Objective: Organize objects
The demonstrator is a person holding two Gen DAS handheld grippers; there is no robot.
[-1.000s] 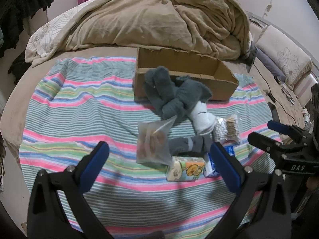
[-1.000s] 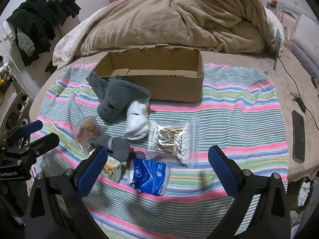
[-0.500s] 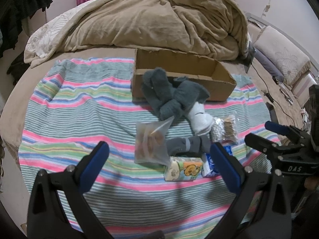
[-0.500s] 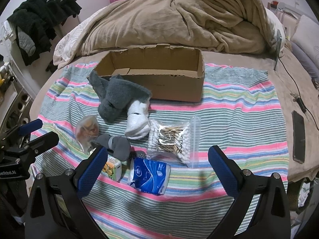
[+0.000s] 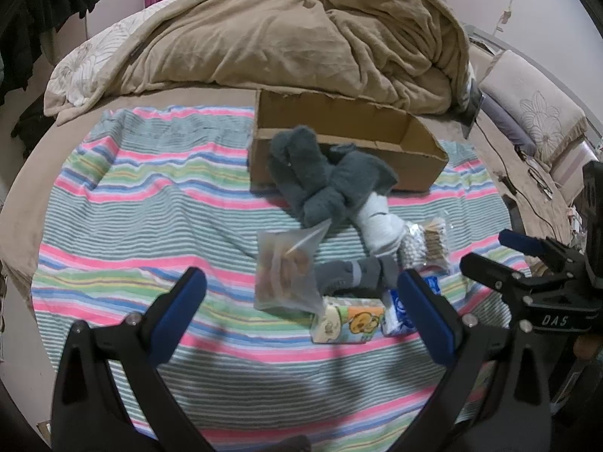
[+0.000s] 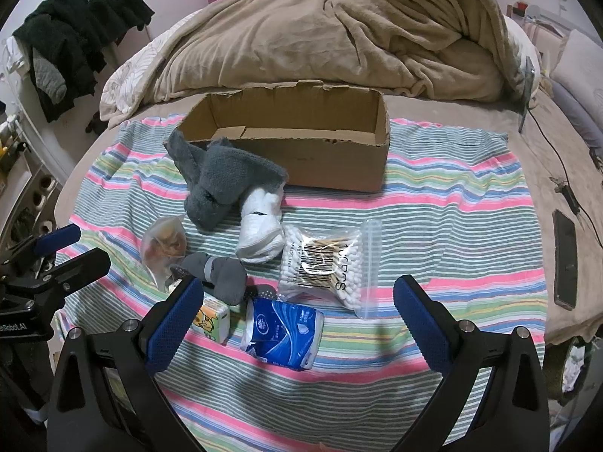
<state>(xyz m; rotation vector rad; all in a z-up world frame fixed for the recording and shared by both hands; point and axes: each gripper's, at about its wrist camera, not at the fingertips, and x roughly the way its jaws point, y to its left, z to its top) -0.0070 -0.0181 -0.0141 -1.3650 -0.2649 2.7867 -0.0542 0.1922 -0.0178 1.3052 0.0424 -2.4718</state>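
Scattered items [image 6: 260, 248] before empty box [image 6: 301, 147]

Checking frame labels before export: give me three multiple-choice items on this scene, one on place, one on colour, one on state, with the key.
1. Where does the cotton swab bag lie?
A. inside the cardboard box
B. on the striped cloth, in front of the box
C. on the tan blanket

2. What colour is the tissue pack wrapper?
A. blue
B. red
C. yellow

3. How does the right gripper stand?
A. shut on a sock
B. shut on nothing
C. open, holding nothing

Key: 1 B, the bag rests on the striped cloth short of the cardboard box. 2 A, blue wrapper with white print. 3 C, its fingers stand wide apart with nothing between them.
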